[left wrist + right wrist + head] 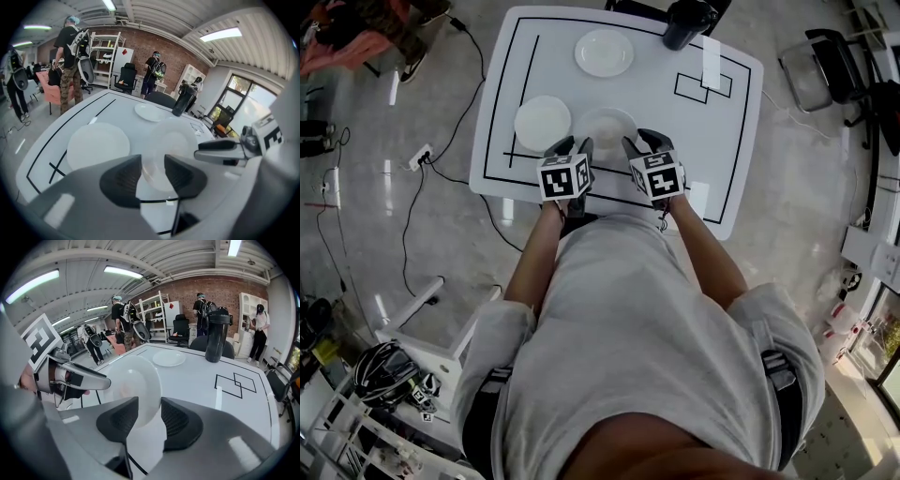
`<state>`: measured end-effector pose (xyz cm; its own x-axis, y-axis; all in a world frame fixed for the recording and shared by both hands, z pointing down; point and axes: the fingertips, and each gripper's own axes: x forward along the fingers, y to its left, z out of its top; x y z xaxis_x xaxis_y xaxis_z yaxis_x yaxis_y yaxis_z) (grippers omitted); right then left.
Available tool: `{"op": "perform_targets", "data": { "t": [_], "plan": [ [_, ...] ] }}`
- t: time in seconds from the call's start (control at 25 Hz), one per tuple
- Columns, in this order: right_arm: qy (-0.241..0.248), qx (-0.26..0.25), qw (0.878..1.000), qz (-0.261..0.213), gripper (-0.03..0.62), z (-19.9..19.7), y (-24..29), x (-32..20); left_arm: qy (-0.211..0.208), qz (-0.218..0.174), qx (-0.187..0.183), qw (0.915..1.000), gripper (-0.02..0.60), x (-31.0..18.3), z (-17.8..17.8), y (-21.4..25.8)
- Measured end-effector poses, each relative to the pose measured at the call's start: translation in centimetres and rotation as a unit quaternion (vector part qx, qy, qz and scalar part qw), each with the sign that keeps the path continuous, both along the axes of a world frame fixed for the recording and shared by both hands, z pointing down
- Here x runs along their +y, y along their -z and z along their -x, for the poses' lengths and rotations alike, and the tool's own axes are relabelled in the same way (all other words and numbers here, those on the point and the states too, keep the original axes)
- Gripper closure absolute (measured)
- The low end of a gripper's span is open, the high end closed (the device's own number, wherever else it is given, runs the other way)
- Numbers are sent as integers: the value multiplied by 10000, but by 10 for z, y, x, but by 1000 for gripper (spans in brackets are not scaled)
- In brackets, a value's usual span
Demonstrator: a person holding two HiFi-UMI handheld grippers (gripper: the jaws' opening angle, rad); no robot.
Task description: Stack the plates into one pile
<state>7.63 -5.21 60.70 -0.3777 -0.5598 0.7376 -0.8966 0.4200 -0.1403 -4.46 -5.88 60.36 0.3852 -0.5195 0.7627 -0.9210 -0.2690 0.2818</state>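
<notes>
Clamping one plate by opposite rims: left tool and right tool both closed on it, near the tabletop front edge; two other plates lie apart.

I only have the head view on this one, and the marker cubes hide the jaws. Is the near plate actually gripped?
Observer: Yes. The right gripper view shows the right gripper closed on the rim of the near plate.
Reviewer: And the left one?
Observer: Same plate: the left gripper view shows the left gripper clamping its rim too.
Reviewer: Is it lying flat?
Observer: No. The right gripper view shows it tilted steeply against the table.
</notes>
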Motion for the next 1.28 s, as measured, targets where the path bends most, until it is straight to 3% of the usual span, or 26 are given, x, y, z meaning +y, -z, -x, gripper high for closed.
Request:
{"op": "perform_targets", "data": {
  "t": [1.28],
  "plan": [
    [700, 159, 9974, -4, 436, 120, 2, -27, 567, 156, 91, 9982, 426, -11, 119, -6]
  ]
}}
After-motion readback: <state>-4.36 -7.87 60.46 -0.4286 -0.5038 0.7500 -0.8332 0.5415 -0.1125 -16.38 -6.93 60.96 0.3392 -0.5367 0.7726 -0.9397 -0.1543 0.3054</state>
